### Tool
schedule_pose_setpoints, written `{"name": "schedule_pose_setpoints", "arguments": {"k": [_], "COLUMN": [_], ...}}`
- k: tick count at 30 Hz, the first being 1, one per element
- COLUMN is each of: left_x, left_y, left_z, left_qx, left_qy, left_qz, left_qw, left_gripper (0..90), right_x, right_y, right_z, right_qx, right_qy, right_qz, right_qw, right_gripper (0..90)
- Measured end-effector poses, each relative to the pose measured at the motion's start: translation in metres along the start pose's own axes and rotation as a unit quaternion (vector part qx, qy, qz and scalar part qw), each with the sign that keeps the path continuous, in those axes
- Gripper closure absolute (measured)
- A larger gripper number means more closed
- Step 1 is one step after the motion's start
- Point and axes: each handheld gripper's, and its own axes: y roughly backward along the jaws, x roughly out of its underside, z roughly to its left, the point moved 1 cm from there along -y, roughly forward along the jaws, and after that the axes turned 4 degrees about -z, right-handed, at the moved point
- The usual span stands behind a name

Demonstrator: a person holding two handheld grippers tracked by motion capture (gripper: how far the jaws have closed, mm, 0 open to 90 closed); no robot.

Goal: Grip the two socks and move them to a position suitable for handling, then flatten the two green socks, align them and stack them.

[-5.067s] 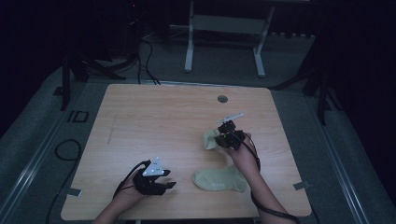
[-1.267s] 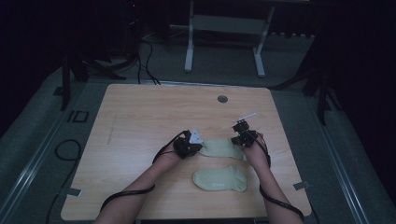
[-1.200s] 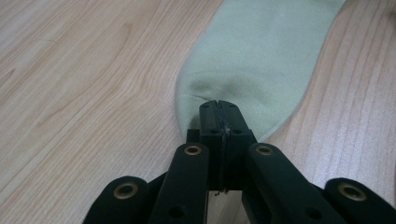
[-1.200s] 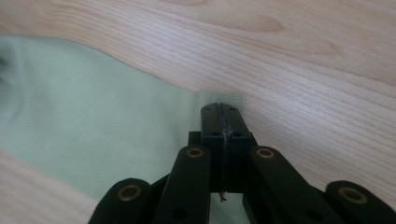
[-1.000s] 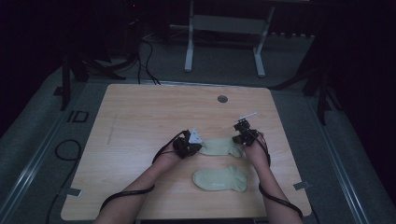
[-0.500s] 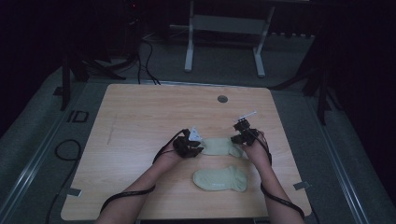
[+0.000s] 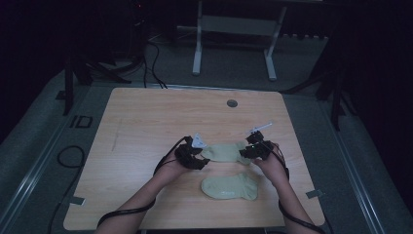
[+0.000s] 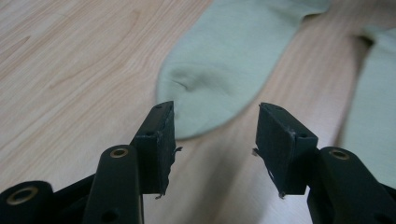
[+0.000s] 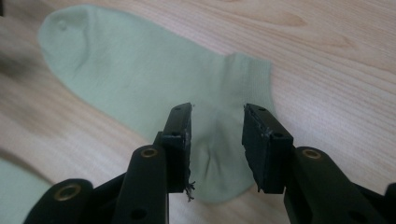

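A pale green cotton sock (image 7: 225, 151) lies mid-frame on the light wooden table (image 7: 146, 131); a second like sock (image 7: 230, 187) lies just below it.

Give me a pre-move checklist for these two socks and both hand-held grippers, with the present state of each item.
1. Far sock lies flat on the table: ok.
2. Left hand-held gripper has let go; its jaws have just been opening, with nothing between them and the sock's toe just beyond: ok.
3. Right hand-held gripper has let go; its jaws have just been opening, above the sock's heel without pressing on it: ok.
4. Near sock lies flat, apart from the far sock: ok.
5. Socks laid the same way round: cannot tell.
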Motion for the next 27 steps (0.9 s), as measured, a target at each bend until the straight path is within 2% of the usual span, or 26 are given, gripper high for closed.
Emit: {"name": "schedule_pose_setpoints", "arguments": {"k": [1,2,3,7,11,18,23,27], "left_x": [0.0,0.0,0.001,0.002,0.008,0.019,0.028,0.033], "left_y": [0.004,0.009,0.017,0.026,0.038,0.039,0.031,0.026], "left_z": [-0.002,-0.004,-0.005,-0.011,-0.03,-0.051,-0.056,-0.058], "left_qx": [-0.007,-0.008,0.002,0.007,0.033,0.041,0.057,0.059], "left_qy": [-0.006,-0.002,0.013,0.02,0.027,0.014,0.024,0.024], "left_qz": [0.003,0.002,0.003,-0.001,-0.004,0.006,0.017,0.025], "left_qw": [1.0,1.0,0.9999,0.9998,0.9991,0.999,0.998,0.9977], "left_gripper": [45.1,44.1,44.1,44.1,44.1,42.6,43.5,48.0], "right_x": [0.001,0.003,0.004,0.008,0.02,0.048,0.069,0.082], "right_y": [0.002,0.004,0.007,0.014,0.028,0.045,0.051,0.049], "right_z": [0.001,0.002,0.003,0.007,0.012,0.02,0.027,0.03], "right_qx": [-0.001,-0.001,0.0,0.001,-0.005,-0.018,-0.026,-0.024], "right_qy": [0.002,0.003,0.004,0.01,0.02,0.031,0.035,0.04], "right_qz": [-0.002,-0.005,-0.006,-0.011,-0.016,-0.02,-0.013,0.0], "right_qw": [1.0,1.0,1.0,0.9999,0.9997,0.9992,0.999,0.9989], "right_gripper": [62.3,62.3,62.3,62.3,61.9,59.8,59.2,59.9]}}
